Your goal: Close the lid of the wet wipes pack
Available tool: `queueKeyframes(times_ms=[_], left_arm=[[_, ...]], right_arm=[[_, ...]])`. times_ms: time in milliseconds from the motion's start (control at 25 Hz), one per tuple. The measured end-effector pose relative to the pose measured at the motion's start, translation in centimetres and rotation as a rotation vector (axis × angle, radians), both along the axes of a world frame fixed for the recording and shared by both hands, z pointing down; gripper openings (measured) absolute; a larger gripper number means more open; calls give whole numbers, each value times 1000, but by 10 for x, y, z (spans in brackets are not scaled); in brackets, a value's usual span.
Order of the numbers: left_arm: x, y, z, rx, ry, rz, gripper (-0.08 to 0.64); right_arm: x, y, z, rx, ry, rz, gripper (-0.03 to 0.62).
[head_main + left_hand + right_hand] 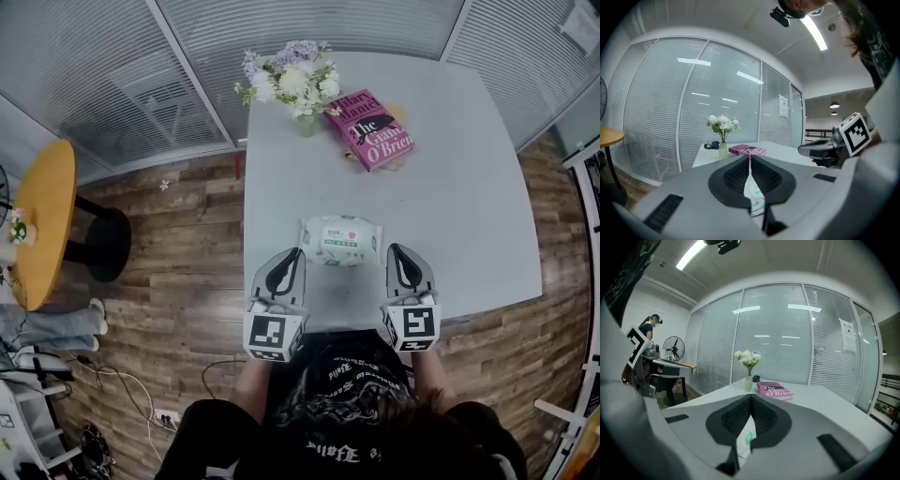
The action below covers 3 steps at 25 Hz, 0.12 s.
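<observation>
Left gripper (297,253) and right gripper (395,249) are hovering clenched and empty, flanking the wet wipes pack (341,240) lying on the worktop (469,187). Pack is probably feeling soft, light, slippery; pressing its stiffer central lid seems best.

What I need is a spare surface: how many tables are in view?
2. The grey table holding the wipes pack, and a round yellow table at the head view's left. Others may be hidden.

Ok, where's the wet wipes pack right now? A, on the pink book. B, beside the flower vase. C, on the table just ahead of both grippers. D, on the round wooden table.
C: the wet wipes pack lies on the grey table between the tips of the left gripper and right gripper, well short of the pink book.
</observation>
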<state>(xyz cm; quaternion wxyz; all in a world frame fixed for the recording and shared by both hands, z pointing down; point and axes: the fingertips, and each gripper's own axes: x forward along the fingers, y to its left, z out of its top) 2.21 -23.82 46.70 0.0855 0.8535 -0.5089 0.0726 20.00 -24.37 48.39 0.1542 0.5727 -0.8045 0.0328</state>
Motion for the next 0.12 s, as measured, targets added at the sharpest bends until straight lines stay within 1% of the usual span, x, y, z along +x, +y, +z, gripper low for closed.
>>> queueKeyframes(times_ms=[120], left_arm=[[-2,3,0,1,1,-2,15]], right_arm=[[1,1,0,0,3,2,-2]])
